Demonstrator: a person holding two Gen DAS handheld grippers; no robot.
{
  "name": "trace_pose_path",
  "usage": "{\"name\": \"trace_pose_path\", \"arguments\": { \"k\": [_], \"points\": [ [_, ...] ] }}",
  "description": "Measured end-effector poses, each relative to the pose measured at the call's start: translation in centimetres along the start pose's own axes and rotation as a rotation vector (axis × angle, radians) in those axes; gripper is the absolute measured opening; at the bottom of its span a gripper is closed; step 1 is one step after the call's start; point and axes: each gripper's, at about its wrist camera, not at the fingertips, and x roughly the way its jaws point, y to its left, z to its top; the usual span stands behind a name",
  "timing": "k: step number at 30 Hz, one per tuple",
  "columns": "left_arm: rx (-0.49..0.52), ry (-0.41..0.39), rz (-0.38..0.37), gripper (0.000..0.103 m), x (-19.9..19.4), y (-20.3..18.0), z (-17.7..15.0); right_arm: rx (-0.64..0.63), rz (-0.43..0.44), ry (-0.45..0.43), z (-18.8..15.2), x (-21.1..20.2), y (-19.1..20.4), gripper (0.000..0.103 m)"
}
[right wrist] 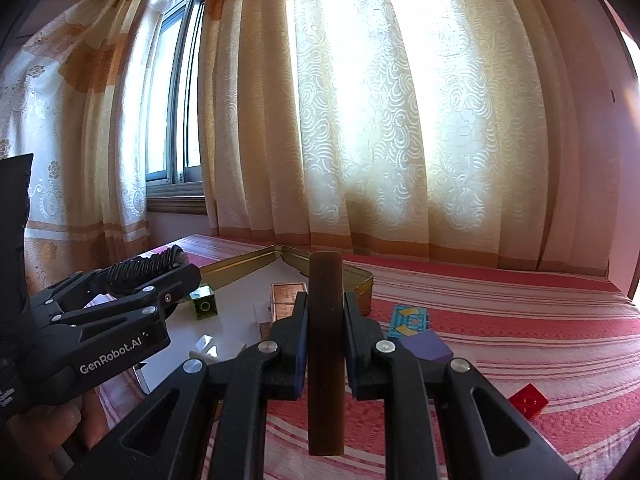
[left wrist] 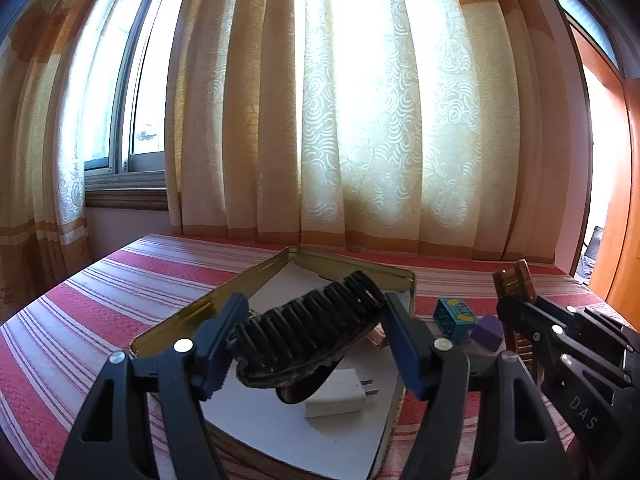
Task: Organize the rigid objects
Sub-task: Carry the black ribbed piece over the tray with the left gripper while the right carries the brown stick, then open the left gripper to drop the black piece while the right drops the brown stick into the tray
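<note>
We see one table under a red-and-white striped cloth (right wrist: 500, 320), backed by cream and orange curtains (left wrist: 360, 120). On it sits one open gold-rimmed metal tin (left wrist: 192, 312) with a white lining. Left gripper (left wrist: 316, 336) hangs over the tin, jaws about half spread and clamped end to end on one black ribbed hair claw clip (left wrist: 308, 328); both blue pads press its ends, and the clip is held clear above the tin floor. Right gripper (right wrist: 326, 336) sits just right of the tin over the cloth, jaws pinched narrow on one dark brown flat wooden bar (right wrist: 325, 352), held upright on edge, its top poking above the fingertips. In the left wrist view the same bar shows a toothed side, so it may be a comb; we cannot tell for sure. Inside the tin we count: one white plug-in charger (left wrist: 340, 394) under the clip, one green cube with a hole (right wrist: 205, 302), one copper-coloured flat rectangular piece (right wrist: 286, 294). A second small white piece lies near the tin's front edge in the right wrist view; unclear whether that is the charger. On the cloth right of the tin: one blue-and-yellow patterned block (right wrist: 408, 322), one purple cube (right wrist: 426, 346) touching it, one red flat square tile (right wrist: 528, 402) well apart.
</note>
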Motion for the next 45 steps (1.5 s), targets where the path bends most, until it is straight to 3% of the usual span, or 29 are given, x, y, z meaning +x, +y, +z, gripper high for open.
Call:
{"name": "trace_pose_path", "arguments": {
  "k": [37, 45],
  "points": [
    [0.015, 0.090, 0.015, 0.068, 2.5, 3.1, 0.4, -0.068, 0.080, 0.073, 0.6, 4.6, 5.2, 0.017],
    [0.012, 0.139, 0.022, 0.068, 3.5, 4.5, 0.5, -0.077, 0.108, 0.109, 0.7, 5.8, 5.6, 0.017]
  ]
}}
